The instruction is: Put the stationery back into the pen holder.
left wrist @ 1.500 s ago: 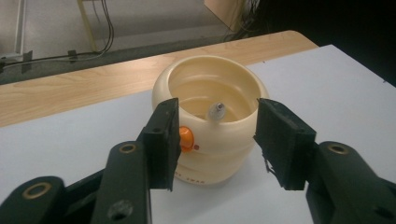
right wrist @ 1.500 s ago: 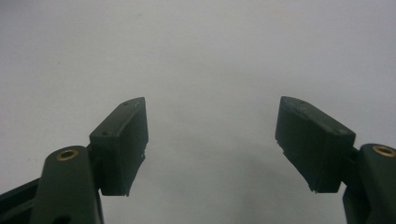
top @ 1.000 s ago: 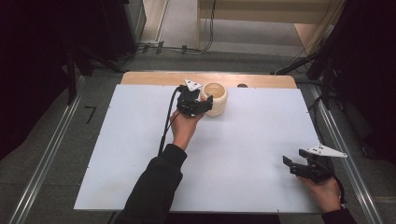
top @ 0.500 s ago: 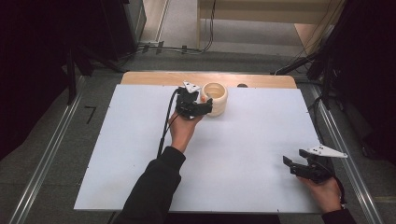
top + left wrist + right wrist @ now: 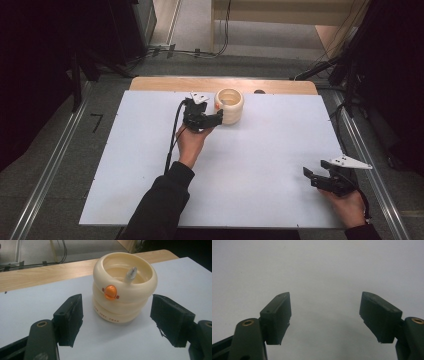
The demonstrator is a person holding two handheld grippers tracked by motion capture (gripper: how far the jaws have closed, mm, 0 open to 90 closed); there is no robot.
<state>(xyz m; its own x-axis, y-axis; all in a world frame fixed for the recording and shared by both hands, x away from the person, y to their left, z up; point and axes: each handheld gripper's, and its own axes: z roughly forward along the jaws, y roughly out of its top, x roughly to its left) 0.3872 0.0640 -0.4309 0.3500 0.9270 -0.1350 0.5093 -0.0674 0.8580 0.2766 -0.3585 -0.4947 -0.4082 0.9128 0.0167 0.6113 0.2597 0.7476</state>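
Left gripper (image 5: pixel 116 322) sits just short of the cream ringed cup (image 5: pixel 124 287) near the white mat's (image 5: pixel 260 170) far edge, jaws having just opened wide and untouching, grasp not yet made; right gripper (image 5: pixel 325 320) idles wide, empty, well apart.

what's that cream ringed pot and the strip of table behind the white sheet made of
Cream pot: probably moulded plastic, smooth with a soft sheen, stacked rounded rings, an orange button on the front and a clear tip inside. Table strip: looks like pale wood or wood laminate, matt, with faint grain in the left gripper view.
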